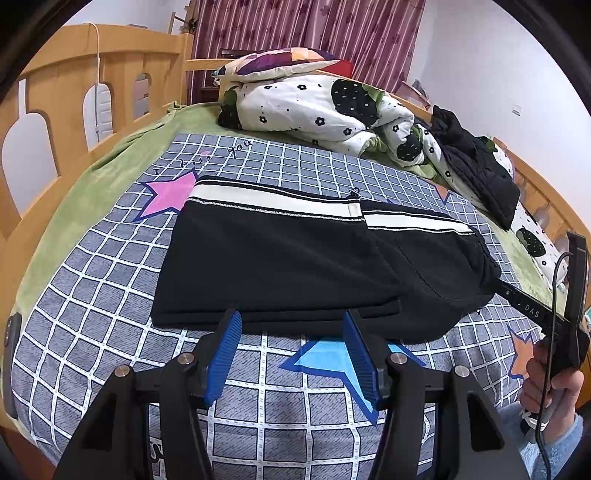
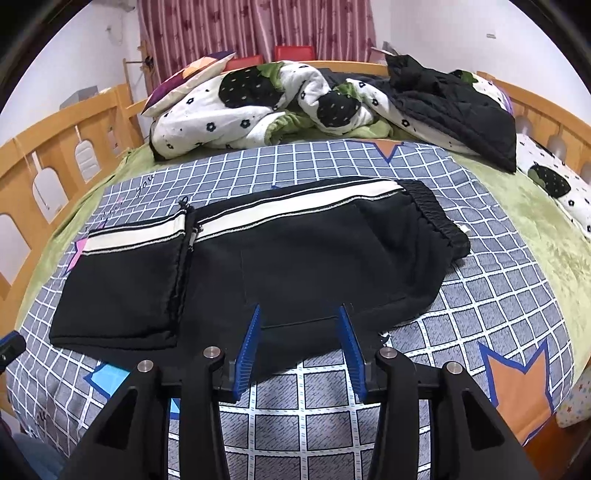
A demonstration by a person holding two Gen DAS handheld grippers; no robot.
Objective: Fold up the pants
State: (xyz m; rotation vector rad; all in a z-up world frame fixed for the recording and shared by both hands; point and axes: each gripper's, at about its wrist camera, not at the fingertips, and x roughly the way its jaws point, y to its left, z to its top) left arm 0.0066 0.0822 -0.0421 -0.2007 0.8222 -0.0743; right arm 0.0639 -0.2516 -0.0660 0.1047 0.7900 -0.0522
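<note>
We see the black pants (image 1: 280, 258) lying flat on the grid-patterned bedspread (image 1: 92, 295) in the middle of both frames, folded over so that the leg end with its cream stripe rests on top of the upper part; the elastic waistband (image 2: 436, 210) sits at the right of the right wrist view. In the left wrist view our left claw (image 1: 291, 332) stands at the lower centre with its 2 blue fingers spread apart, empty, their tips just at the near edge of the pants. In the right wrist view our right claw (image 2: 301, 325) is likewise spread wide, pinching nothing, its fingertips over the near hem of the pants; we cannot tell whether they touch the cloth. At the right edge of the left wrist view a hand (image 1: 550, 384) grips the handle of the other tool. In the upper part of both frames a flowered quilt (image 2: 258, 107) lies bunched, with a dark jacket (image 2: 454, 110) on it at the upper right; a patterned pillow (image 1: 280, 61) sits behind, before the maroon curtain (image 1: 306, 26); the wooden bed rail (image 1: 74, 85) curves along the left.
</note>
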